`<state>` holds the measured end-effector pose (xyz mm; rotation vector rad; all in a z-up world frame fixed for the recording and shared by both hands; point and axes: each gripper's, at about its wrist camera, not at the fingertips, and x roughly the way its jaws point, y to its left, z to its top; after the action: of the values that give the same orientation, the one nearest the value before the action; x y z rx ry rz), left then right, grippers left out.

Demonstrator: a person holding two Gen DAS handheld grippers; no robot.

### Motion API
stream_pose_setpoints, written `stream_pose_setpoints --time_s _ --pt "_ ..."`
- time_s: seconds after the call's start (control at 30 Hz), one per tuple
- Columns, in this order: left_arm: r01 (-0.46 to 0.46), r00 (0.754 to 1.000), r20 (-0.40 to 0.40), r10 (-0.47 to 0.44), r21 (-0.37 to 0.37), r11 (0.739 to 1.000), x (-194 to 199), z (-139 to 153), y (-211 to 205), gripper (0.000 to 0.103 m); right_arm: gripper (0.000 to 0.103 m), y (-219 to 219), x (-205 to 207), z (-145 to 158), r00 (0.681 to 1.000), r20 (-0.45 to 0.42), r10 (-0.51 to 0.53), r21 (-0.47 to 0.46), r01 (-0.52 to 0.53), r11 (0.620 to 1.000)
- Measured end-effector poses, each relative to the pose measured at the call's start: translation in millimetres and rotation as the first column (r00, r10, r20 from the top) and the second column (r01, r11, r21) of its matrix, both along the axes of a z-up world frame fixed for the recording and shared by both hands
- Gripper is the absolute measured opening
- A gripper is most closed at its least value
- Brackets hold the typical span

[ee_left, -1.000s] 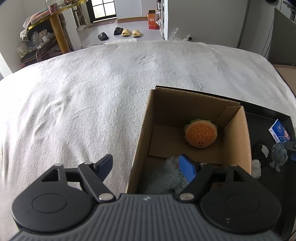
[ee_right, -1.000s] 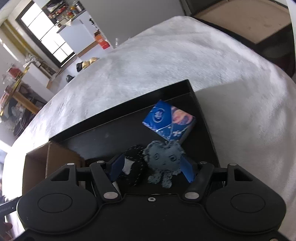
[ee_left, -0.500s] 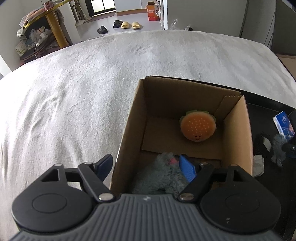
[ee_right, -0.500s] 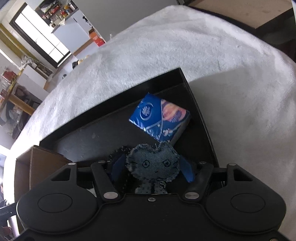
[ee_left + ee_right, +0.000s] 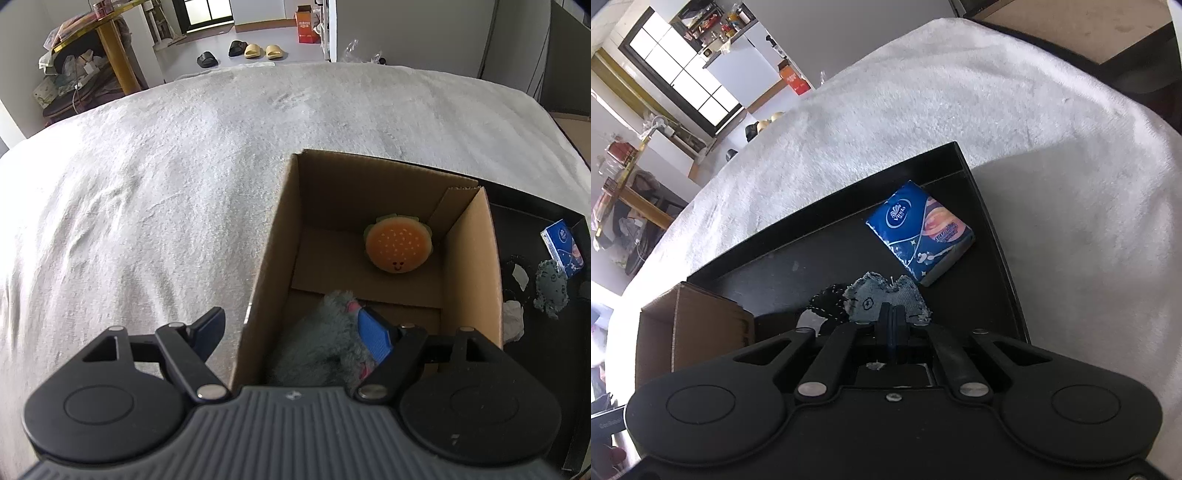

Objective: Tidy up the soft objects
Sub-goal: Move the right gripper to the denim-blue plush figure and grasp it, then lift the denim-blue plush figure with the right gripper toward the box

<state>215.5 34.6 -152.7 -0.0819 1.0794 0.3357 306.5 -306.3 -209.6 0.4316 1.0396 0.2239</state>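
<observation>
An open brown cardboard box [image 5: 469, 258] already holds an orange burger plush [image 5: 398, 248] and a grey furry toy [image 5: 325, 347]. The left gripper [image 5: 295, 332] is released above it. Beside the box, the right gripper [image 5: 892, 314] is clenched on a denim doll [image 5: 886, 301]; black plush [image 5: 827, 302] and blue tissue pack [image 5: 919, 232] remain.

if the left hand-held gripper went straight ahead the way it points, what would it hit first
Probably the fuzzy grey plush toy lying between its open fingers inside the cardboard box. Past it sits the burger plush near the far wall, though depth is hard to judge here.
</observation>
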Motion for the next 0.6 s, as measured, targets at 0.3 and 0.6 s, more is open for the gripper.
stream_pose_setpoints --time_s 0.3,0.6 --pt "-0.011 1.000 0.027 0.011 -0.012 1.000 -10.7 13.7 9.8 0.077 0.000 -0.4 -15.3 19.0 1.000 0.021 -0.001 0.053 0.000 0.999" --pt "-0.017 0.999 0.032 0.018 -0.039 0.999 -15.7 16.5 23.0 0.077 0.000 19.1 -23.3 41.7 0.997 0.063 0.049 0.050 -0.052 0.997"
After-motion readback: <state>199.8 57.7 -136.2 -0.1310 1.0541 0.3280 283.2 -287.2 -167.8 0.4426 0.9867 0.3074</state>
